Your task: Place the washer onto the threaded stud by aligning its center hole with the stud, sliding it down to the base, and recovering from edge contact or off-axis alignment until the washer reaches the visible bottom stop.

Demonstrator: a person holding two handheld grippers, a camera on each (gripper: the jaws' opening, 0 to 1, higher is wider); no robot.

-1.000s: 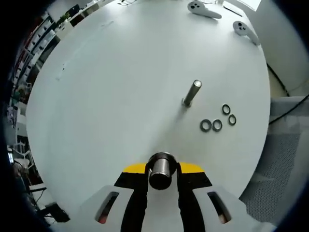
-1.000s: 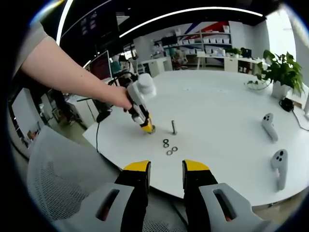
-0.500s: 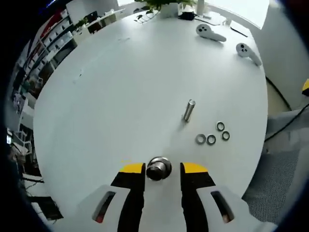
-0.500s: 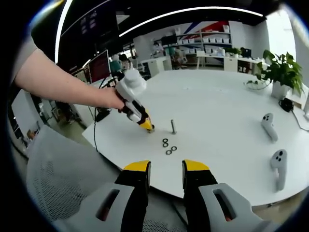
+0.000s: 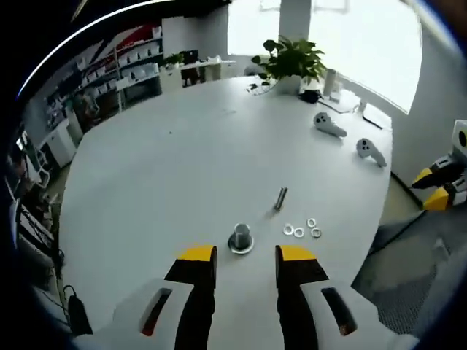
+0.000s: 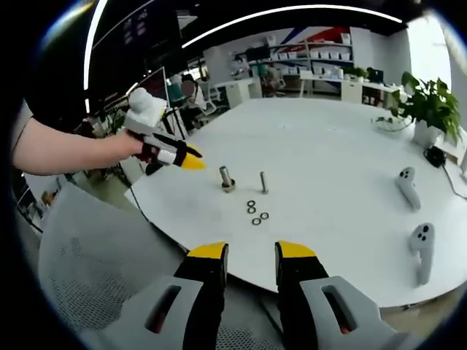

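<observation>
A short threaded stud on a round base stands upright on the white table, just beyond my left gripper, which is open with nothing between its jaws. A second, thinner stud stands a little farther off. Several dark washers lie flat to the right of the studs. From the right gripper view the based stud, the thin stud and the washers sit near the table's edge. A hand holds the left gripper to their left. My right gripper is open and empty, off the table.
Two white controllers lie at the table's far right, also as controllers. A potted plant stands at the far edge. A mesh chair is below left. The right gripper hovers beyond the table's right side.
My left gripper has let go of the based stud, left it standing on the table, and pulled back up and away. The right gripper has stayed still.
</observation>
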